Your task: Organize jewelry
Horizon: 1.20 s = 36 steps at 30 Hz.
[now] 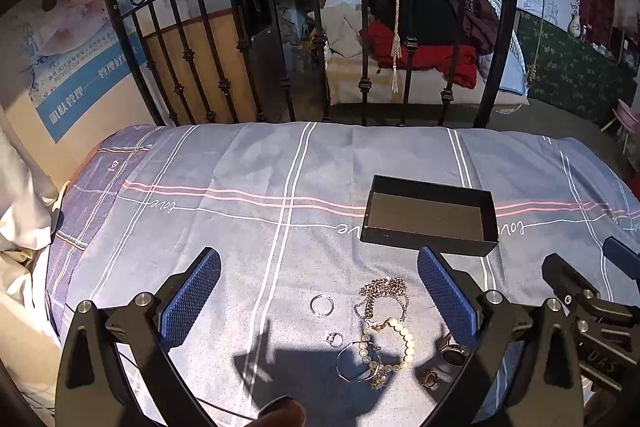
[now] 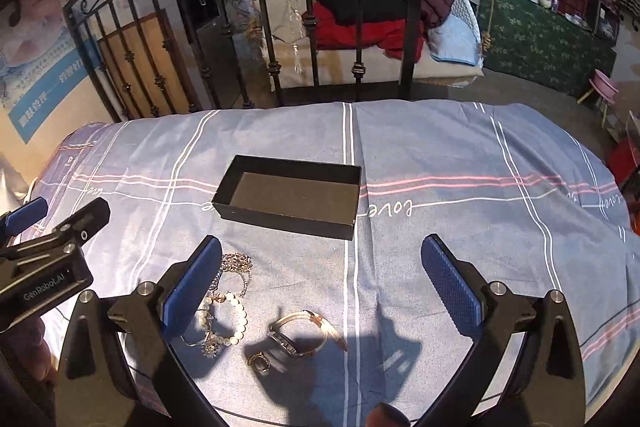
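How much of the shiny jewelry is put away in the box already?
None yet. The open black cardboard box looks empty. Both the left gripper and right gripper are open, holding nothing. The white pearl bracelet, gold wristwatch and silver ring still lie on the blue checked bedsheet.

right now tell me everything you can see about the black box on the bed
The black box is a shallow, open rectangle with no lid, apparently matte cardboard, its dark floor bare. It sits flat on the plaid bedsheet, slightly angled, over a pink stripe. The jewelry pile lies nearer the camera, apart from it. Nothing touches it except the sheet.
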Each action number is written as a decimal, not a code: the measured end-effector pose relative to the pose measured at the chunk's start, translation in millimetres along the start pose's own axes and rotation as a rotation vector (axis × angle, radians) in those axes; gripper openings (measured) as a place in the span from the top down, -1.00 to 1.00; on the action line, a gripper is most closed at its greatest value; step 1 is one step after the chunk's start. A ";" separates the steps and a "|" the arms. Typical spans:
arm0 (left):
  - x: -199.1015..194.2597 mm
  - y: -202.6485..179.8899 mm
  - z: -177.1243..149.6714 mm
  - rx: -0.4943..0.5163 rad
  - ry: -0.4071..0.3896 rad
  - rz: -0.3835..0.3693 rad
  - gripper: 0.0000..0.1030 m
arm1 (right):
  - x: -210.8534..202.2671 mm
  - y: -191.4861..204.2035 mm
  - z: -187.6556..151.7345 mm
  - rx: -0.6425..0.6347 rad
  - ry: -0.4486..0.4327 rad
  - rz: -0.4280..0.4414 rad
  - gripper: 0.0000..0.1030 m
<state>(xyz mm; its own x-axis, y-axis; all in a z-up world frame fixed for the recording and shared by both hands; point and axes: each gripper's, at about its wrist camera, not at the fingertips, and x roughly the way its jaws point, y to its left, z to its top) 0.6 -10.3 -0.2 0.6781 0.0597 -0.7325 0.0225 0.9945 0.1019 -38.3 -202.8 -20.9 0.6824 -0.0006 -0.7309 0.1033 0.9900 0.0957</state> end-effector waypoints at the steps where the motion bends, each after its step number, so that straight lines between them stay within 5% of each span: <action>1: -1.4 0.0 -0.7 -0.004 0.003 0.010 -0.88 | -1.9 -1.5 0.9 -0.005 -0.007 0.014 -0.91; 32: -55.6 1.6 -6.8 -0.015 -0.046 0.025 -0.88 | -45.7 -24.7 8.6 0.074 -0.021 0.042 -0.91; 36: -60.4 3.4 -6.9 -0.023 -0.053 0.021 -0.88 | -39.3 -40.6 15.9 0.172 0.060 0.203 -0.91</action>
<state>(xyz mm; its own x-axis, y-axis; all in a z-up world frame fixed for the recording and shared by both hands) -45.4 -9.9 39.8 0.7165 0.0766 -0.6933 -0.0089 0.9949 0.1008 -57.8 -245.2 14.7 0.6583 0.2087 -0.7232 0.0939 0.9305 0.3540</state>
